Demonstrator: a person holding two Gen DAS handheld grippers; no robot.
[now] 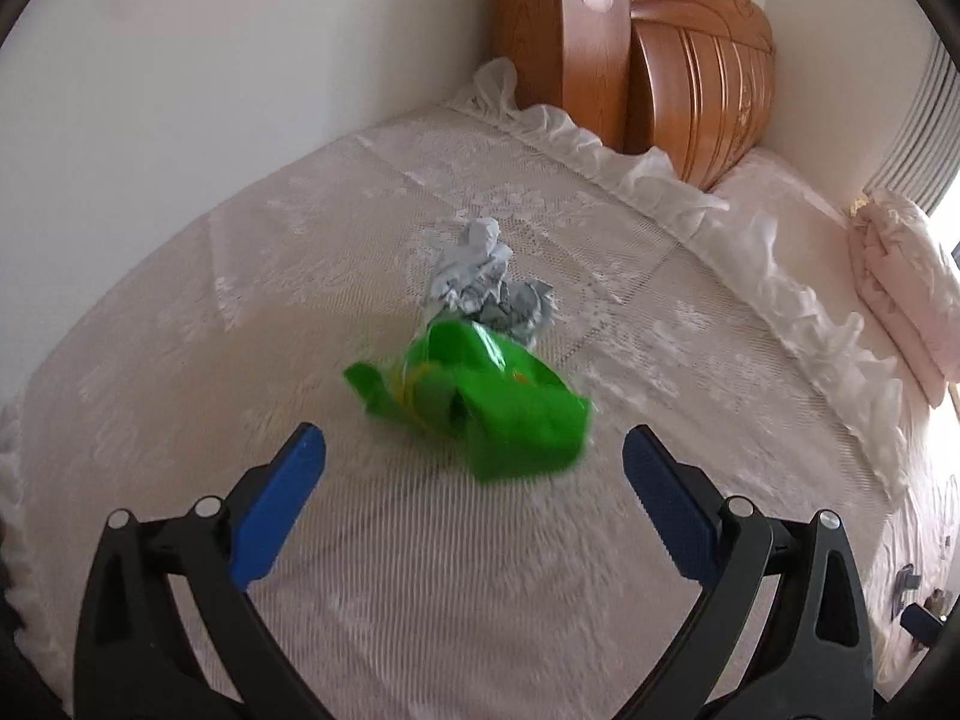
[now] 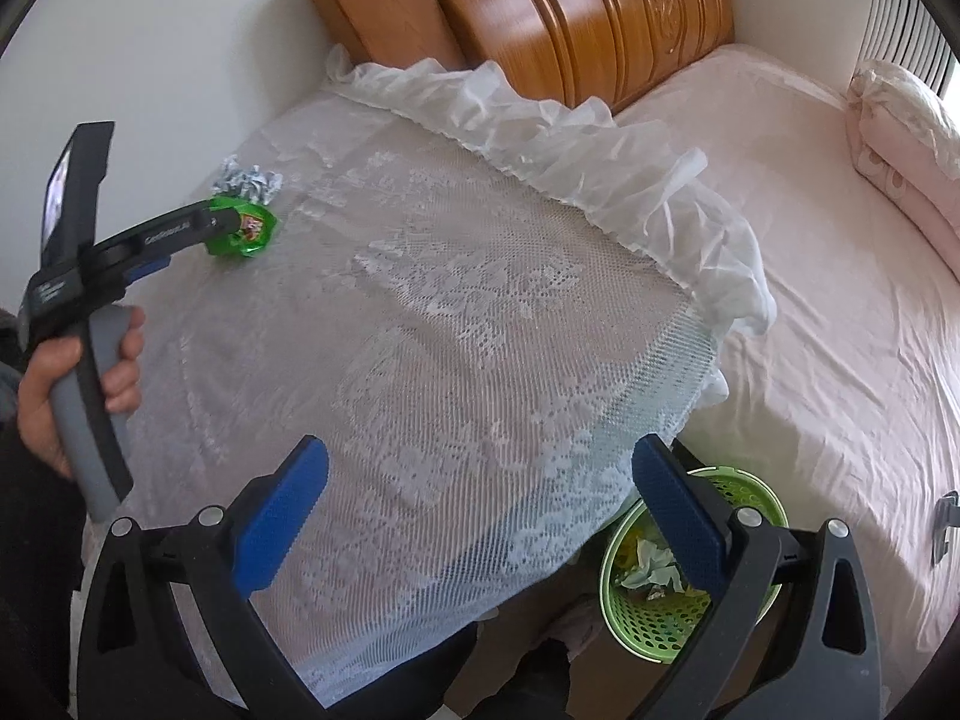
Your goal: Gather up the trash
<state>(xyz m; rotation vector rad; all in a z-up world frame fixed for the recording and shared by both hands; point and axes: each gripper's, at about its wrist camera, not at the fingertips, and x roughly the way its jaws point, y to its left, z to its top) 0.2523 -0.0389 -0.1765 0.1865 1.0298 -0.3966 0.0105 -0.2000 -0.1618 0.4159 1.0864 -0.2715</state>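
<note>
A crumpled green snack wrapper [image 1: 480, 408] lies on the white lace cloth [image 1: 240, 300], just ahead of my open left gripper [image 1: 474, 450]. Crumpled grey-white paper [image 1: 486, 288] lies right behind it. In the right wrist view the left gripper [image 2: 198, 228] reaches the green wrapper [image 2: 249, 234], with the paper [image 2: 249, 183] beyond. My right gripper [image 2: 480, 468] is open and empty, above the cloth's near edge. A green mesh basket [image 2: 660, 630] with trash inside stands on the floor below the right finger.
The lace cloth covers a table [image 2: 450, 330] beside a bed with a pink sheet [image 2: 840, 300]. A wooden headboard [image 2: 570, 18] stands at the back. A folded pink quilt [image 2: 900, 138] lies at the far right. A white wall is on the left.
</note>
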